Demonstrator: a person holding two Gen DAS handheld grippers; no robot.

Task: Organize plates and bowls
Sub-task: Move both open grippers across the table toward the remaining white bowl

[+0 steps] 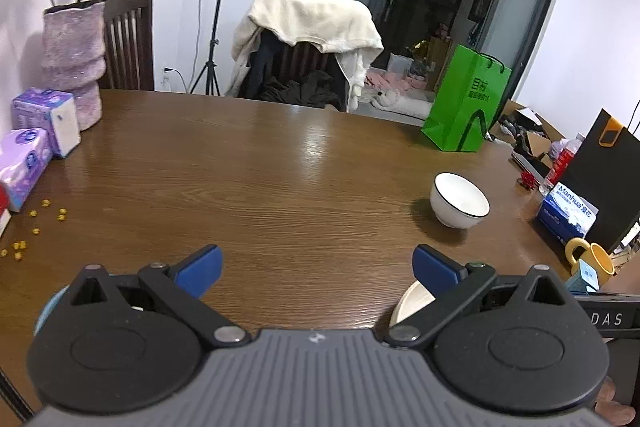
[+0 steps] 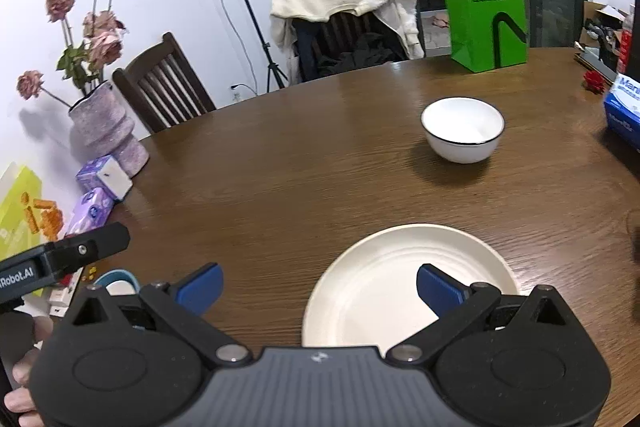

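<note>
Both claws are spread wide and empty: right claw (image 2: 318,287) hangs over the plate (image 2: 400,279) near the surface's (image 2: 280,167) edge, left claw (image 1: 316,267) beside it. Bowl (image 2: 463,129) sits farther back. Pinching that thin glossy rim badly could probably skid the plate off.

Bright indoor, fisheye warp, table (image 1: 280,163) glare.

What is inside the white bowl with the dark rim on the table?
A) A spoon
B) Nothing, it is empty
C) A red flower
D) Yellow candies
B: in the right wrist view the bowl stands upright on the table and its white inside is bare, with no spoon, candy or flower in it.
</note>
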